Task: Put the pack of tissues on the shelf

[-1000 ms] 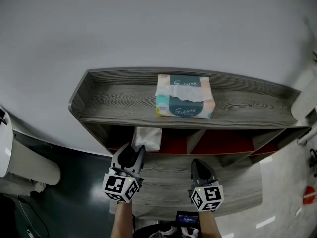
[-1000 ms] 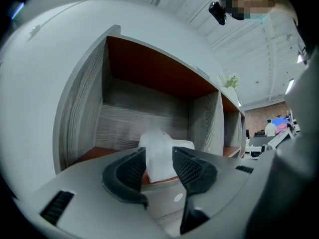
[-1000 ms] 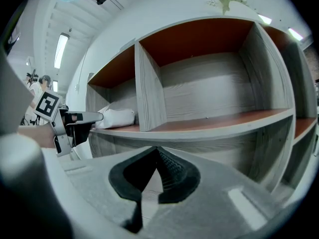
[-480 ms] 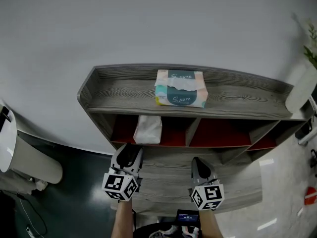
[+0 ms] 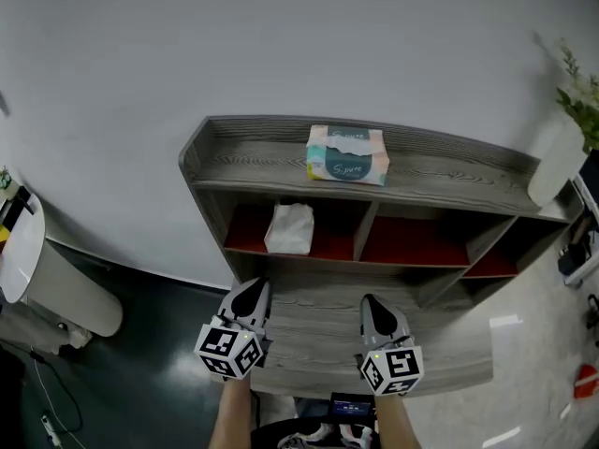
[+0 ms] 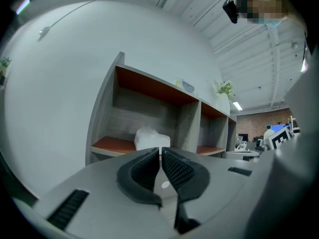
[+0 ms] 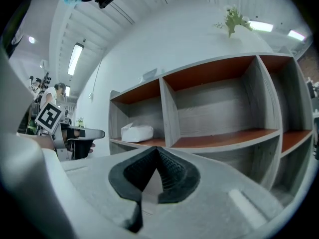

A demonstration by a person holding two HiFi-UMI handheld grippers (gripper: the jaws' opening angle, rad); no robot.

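The left gripper's (image 5: 255,288) jaws are closing on nothing, nearly together; the right gripper's (image 5: 371,302) are sitting together, empty. Beyond them, the white pack of tissues (image 5: 290,229) is lying in the shelf's (image 5: 440,171) left red compartment, long axis unclear. The teal tissue box (image 5: 347,154) on top appears to read "S.pure".

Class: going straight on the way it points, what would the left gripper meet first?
Probably the white tissue pack in the left compartment of the grey wooden shelf; depth unclear. The left gripper jaws are closing, empty.
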